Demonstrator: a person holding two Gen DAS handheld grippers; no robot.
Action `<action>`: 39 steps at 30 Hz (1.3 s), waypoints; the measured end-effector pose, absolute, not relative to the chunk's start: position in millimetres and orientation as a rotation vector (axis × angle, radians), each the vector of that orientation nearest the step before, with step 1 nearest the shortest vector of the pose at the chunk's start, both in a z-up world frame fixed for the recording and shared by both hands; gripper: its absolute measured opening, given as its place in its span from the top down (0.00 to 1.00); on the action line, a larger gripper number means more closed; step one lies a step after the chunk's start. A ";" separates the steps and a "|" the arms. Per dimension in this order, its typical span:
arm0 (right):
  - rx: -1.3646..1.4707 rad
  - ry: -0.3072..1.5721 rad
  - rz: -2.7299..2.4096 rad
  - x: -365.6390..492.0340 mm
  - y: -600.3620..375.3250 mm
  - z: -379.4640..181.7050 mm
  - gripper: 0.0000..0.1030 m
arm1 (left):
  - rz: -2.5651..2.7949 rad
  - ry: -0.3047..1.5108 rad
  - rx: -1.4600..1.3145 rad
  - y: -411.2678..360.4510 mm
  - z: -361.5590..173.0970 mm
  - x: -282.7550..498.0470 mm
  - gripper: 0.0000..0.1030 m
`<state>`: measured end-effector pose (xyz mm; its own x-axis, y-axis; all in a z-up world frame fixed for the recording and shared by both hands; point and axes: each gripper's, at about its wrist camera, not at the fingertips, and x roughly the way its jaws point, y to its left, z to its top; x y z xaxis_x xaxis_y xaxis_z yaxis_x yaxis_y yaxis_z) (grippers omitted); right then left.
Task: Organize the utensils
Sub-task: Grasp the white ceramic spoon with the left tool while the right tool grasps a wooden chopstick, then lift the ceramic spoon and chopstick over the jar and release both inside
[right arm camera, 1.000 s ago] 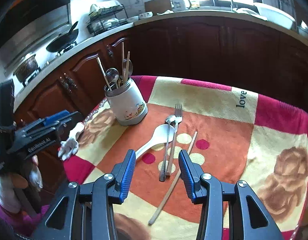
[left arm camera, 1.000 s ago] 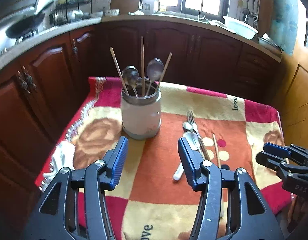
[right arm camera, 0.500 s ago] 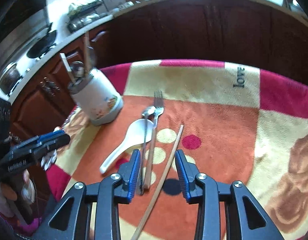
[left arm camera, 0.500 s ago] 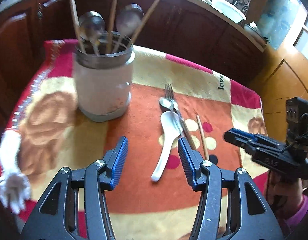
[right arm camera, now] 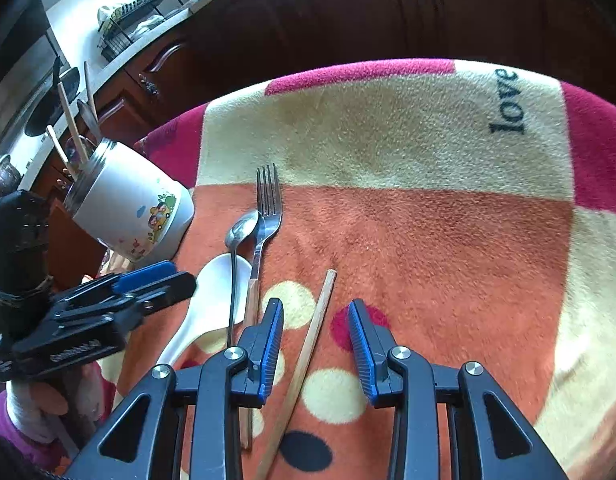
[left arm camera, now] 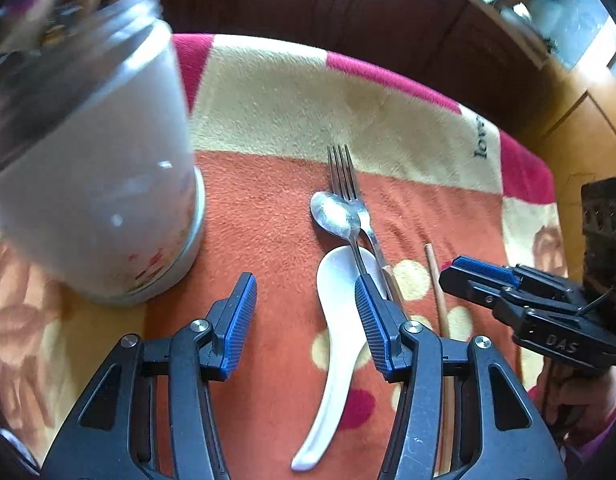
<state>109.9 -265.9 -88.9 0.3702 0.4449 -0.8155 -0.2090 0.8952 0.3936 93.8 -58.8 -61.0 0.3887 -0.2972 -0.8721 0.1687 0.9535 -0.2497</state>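
Both claws hang over the patterned blanket [right arm camera: 428, 152] with nothing in either. Our right gripper [right arm camera: 316, 344] has its jaws partly apart, straddling the loose wooden chopstick [right arm camera: 312, 344], whose shaft runs between the blue pads without touching either one. Our left gripper [left arm camera: 304, 320] has its jaws wide and just starting to close; only orange cloth and the edge of the white ceramic spoon [left arm camera: 340, 320] lie between them.

We take the holder jar [right arm camera: 128, 216] as our landmark. It stands at the blanket's left, already stocked with chopsticks and spoons. Just to its right lie the metal spoon [right arm camera: 240, 232] and the fork [right arm camera: 268, 208], side by side, their handles crossing the white spoon's bowl. Further right again, well apart from the jar, lies the chopstick.

We judge the step in hand to be picking up that chopstick with the right gripper. To do it well, we should keep the shaft centred between the pads, lower until the tips press into the soft cloth on either side, then close squarely, since a thin round stick can roll or pivot out. Gripping nearer its middle would keep it from drooping on the way to the jar. We should also keep the left gripper clear of the fork's handle, which lies close beside the right gripper's left pad.
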 end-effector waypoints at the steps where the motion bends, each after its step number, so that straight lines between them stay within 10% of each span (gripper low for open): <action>1: 0.244 1.119 0.433 111.0 -266.6 -90.1 0.68 | -0.302 1.144 -0.118 -61.4 -62.9 96.8 0.59; 10: 0.230 1.140 0.461 127.6 -261.9 -96.3 0.68 | -0.354 1.181 -0.067 -76.7 -68.4 115.2 0.85; 15: 0.097 1.144 0.390 123.9 -243.7 -93.4 0.87 | -0.366 1.163 -0.037 -73.8 -63.8 102.7 0.93; 39: 0.171 0.790 0.476 17.8 -258.4 45.6 0.95 | -0.323 0.857 -0.272 18.9 53.0 7.2 0.99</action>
<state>17.8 -258.4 45.6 0.6051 0.4719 -0.6412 -0.3465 0.8812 0.3215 7.2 18.9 53.0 0.6112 -0.3844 -0.6918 0.1684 0.9173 -0.3609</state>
